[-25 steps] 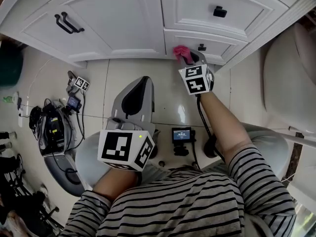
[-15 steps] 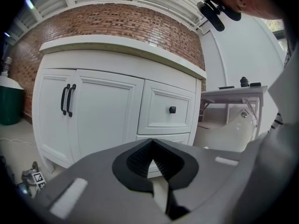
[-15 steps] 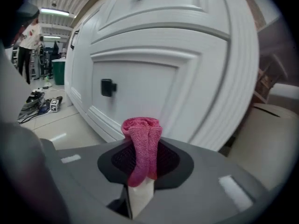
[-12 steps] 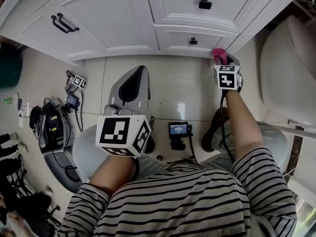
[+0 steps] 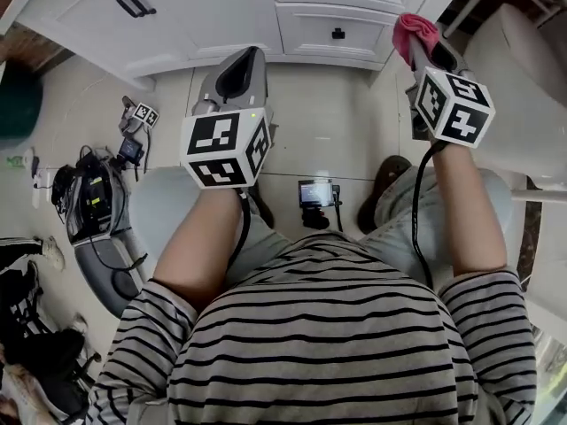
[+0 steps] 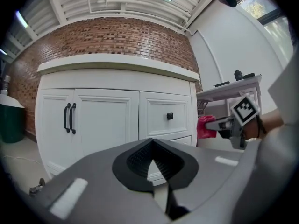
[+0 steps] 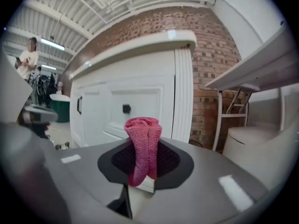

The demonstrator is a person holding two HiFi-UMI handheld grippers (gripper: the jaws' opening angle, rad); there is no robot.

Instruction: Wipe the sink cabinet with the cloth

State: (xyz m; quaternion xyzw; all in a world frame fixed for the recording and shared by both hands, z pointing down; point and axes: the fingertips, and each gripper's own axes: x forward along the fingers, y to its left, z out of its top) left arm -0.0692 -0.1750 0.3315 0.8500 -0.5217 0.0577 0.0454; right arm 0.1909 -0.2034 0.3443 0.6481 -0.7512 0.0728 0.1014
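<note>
Head view: the right gripper (image 5: 423, 50) has the pink cloth (image 5: 413, 30) pinched between its jaws, now off the cabinet (image 5: 221, 7) and just past its right front corner. A second ago the cloth pressed on the lower drawer front, then it slid to that corner. So, I think, one stroke along the lower edge is finished and a new pass must begin. The left gripper (image 5: 237, 71) has risen also; its jaws are closed together with nothing between them.
</note>
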